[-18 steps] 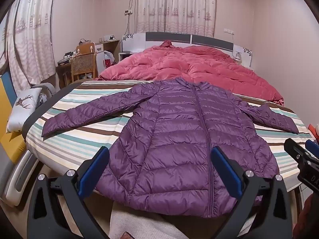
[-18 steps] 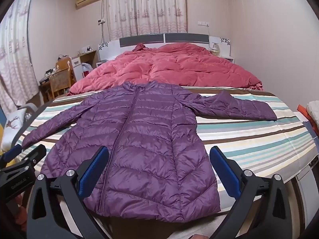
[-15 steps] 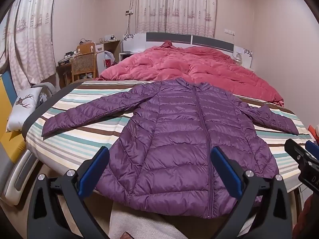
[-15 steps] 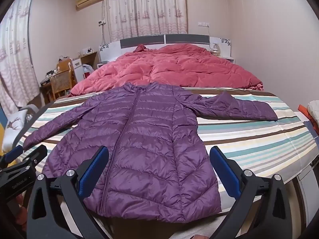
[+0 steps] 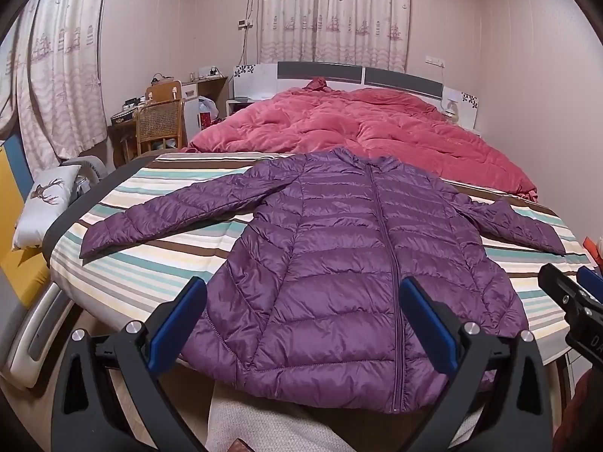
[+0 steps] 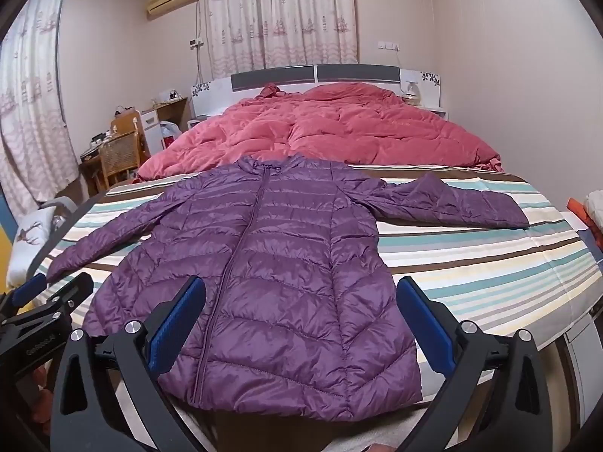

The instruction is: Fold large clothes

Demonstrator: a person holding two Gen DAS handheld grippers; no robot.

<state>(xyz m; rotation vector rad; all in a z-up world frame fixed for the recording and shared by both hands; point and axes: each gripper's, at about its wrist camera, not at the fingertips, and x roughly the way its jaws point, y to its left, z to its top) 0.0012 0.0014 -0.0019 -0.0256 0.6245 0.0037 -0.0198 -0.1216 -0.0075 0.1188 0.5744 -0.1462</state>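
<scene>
A purple quilted down jacket point(image 5: 350, 263) lies flat and zipped on the striped bed sheet point(image 5: 150, 271), sleeves spread to both sides, hem at the near bed edge. It also shows in the right wrist view point(image 6: 279, 263). My left gripper point(image 5: 301, 312) is open and empty, held just short of the hem. My right gripper point(image 6: 299, 312) is open and empty, also short of the hem. The right gripper's tip shows at the right edge of the left wrist view point(image 5: 569, 297); the left gripper shows at the left edge of the right wrist view point(image 6: 49, 309).
A pink duvet point(image 5: 361, 132) covers the far half of the bed below the headboard point(image 5: 358, 73). A wicker chair point(image 5: 158, 124) and a cluttered desk stand at the far left. A deer cushion point(image 5: 45, 203) lies left of the bed. Folded items point(image 6: 591, 211) sit at the right.
Both grippers have risen and tilted slightly, so the jacket sits a little lower in each view. The jacket has not moved and both grippers stay open.
</scene>
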